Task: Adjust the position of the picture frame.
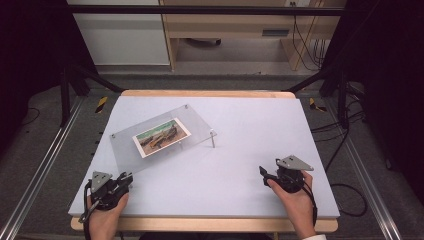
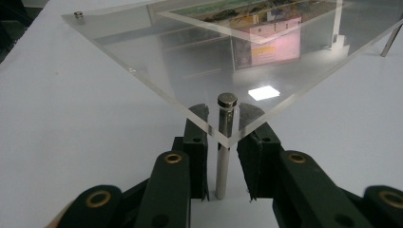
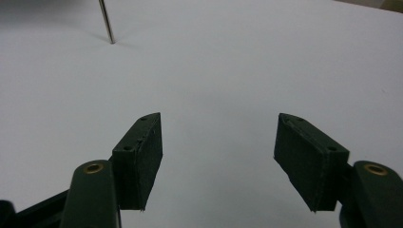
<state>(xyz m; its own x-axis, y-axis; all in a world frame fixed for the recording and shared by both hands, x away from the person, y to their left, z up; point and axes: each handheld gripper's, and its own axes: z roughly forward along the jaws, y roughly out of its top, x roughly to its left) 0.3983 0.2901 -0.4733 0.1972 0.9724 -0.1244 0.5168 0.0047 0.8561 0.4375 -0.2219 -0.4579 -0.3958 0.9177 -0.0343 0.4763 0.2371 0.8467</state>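
A clear acrylic plate (image 1: 195, 122) stands on thin metal legs on the pale table mat (image 1: 260, 125), left of centre. A landscape photo card (image 1: 161, 136) lies on top of it. My left gripper (image 1: 125, 178) is at the plate's near corner. In the left gripper view, the left gripper (image 2: 224, 111) is open, its jaws straddling the corner leg (image 2: 222, 161) under the plate (image 2: 142, 52) with narrow gaps either side. My right gripper (image 1: 263, 173) rests on the mat at the near right. In the right gripper view, the right gripper (image 3: 218, 126) is open wide with nothing in it.
Another leg (image 1: 213, 139) holds the plate's right corner and is seen far off as a thin metal leg (image 3: 107, 21). A wooden edge (image 1: 210, 93) borders the mat. Metal rails, cables and cabinets surround the table.
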